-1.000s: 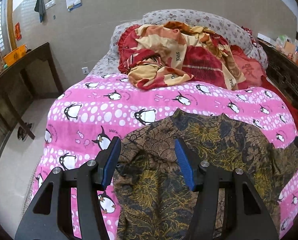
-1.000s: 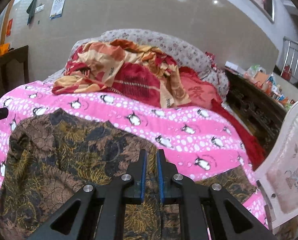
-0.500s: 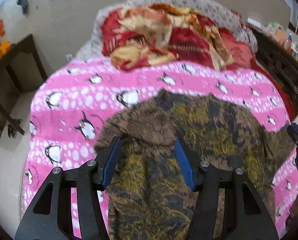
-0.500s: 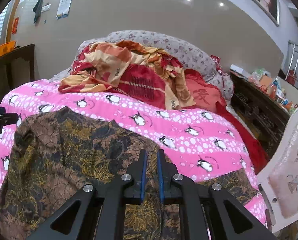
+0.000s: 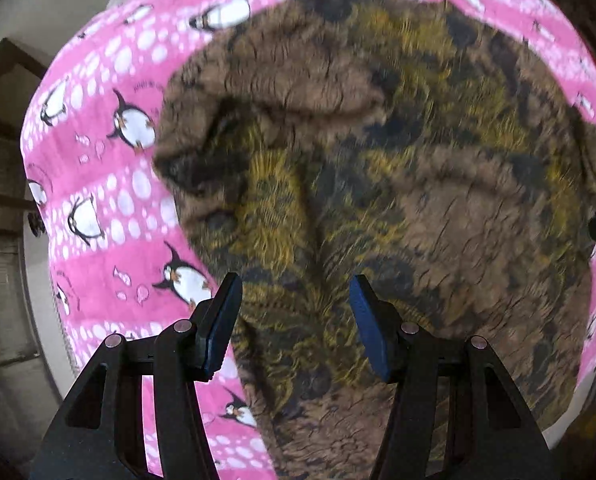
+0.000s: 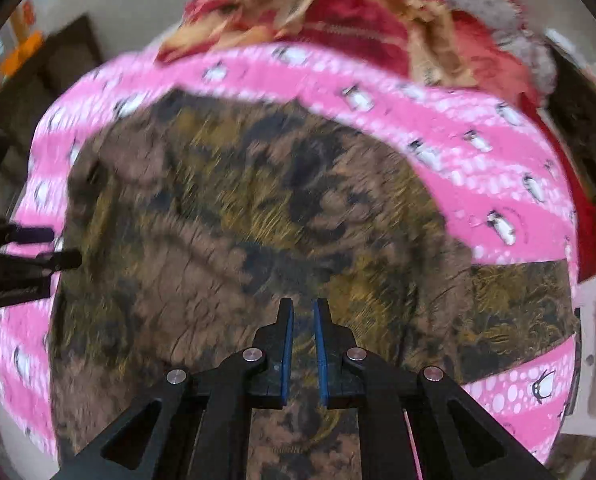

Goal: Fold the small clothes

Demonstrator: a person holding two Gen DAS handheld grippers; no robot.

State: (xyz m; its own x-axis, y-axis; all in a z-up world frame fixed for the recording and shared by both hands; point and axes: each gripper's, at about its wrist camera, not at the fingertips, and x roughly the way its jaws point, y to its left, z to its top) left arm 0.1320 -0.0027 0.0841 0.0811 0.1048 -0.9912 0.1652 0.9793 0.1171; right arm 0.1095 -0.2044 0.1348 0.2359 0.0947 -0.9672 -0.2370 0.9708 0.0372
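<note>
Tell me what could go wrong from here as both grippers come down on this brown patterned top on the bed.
1. The left gripper is open above the brown patterned top, where the cloth is rumpled near its left edge; closing there may pinch several layers and fold it crooked.
2. The pink penguin blanket lies right under the top, so either gripper could catch it too.
3. The right gripper has its jaws nearly together, likely too narrow to take the cloth.

- Brown-and-yellow patterned fleece garment (image 5: pixel 378 184) covers the mid-bed.
- Bare pink penguin-print blanket (image 5: pixel 109 184) borders it leftward.
- Crumpled red-and-orange quilt (image 6: pixel 338 20) blocks the far end.
</note>
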